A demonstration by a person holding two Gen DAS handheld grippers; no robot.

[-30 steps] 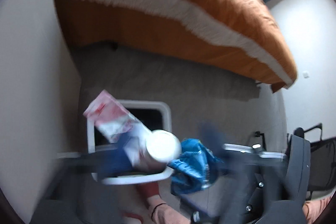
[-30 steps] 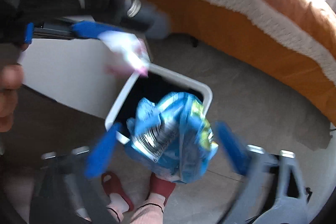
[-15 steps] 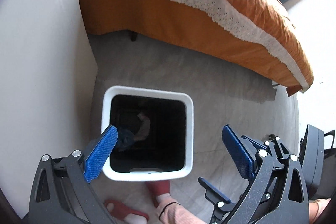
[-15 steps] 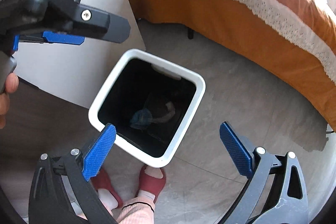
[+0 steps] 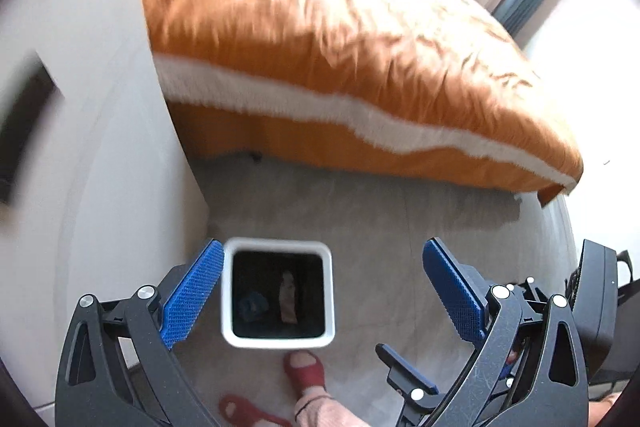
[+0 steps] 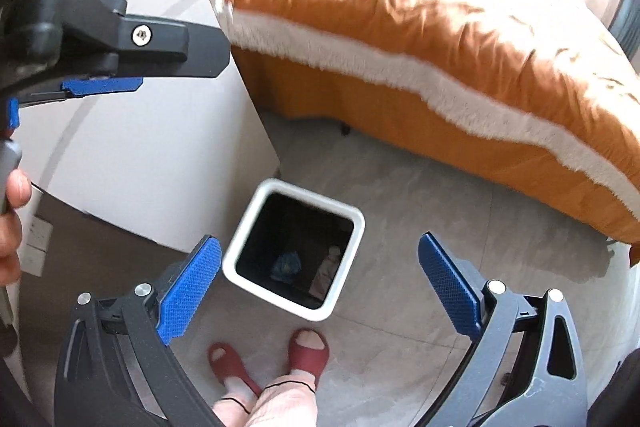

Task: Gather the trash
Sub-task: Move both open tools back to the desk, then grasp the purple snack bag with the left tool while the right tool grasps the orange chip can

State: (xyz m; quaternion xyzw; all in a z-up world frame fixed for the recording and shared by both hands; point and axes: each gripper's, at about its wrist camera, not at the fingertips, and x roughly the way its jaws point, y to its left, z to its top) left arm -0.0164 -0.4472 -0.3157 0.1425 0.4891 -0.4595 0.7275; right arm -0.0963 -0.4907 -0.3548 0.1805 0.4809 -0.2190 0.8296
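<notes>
A square white-rimmed trash bin [image 5: 277,340] stands on the grey floor; it also shows in the right wrist view [image 6: 354,215]. Inside lie a blue snack bag [image 6: 287,262] and a pale pink wrapper [image 6: 327,267], also seen in the left wrist view as the bag [image 5: 252,308] and the wrapper [image 5: 288,297]. My left gripper [image 5: 320,291] is open and empty, high above the bin. My right gripper [image 6: 320,285] is open and empty above the bin. The left gripper's body [image 6: 120,47] shows at the upper left of the right wrist view.
An orange bed with a white lace trim [image 5: 360,67] [image 6: 440,39] fills the back. A white cabinet side [image 6: 152,147] stands left of the bin. The person's feet in red slippers [image 6: 308,351] are just in front of the bin. A black chair [image 5: 596,299] is at the right.
Both grippers opened and dropped the blue bag and the pink wrapper into the bin. Since then both have risen and tilted up, so the bin looks smaller.
</notes>
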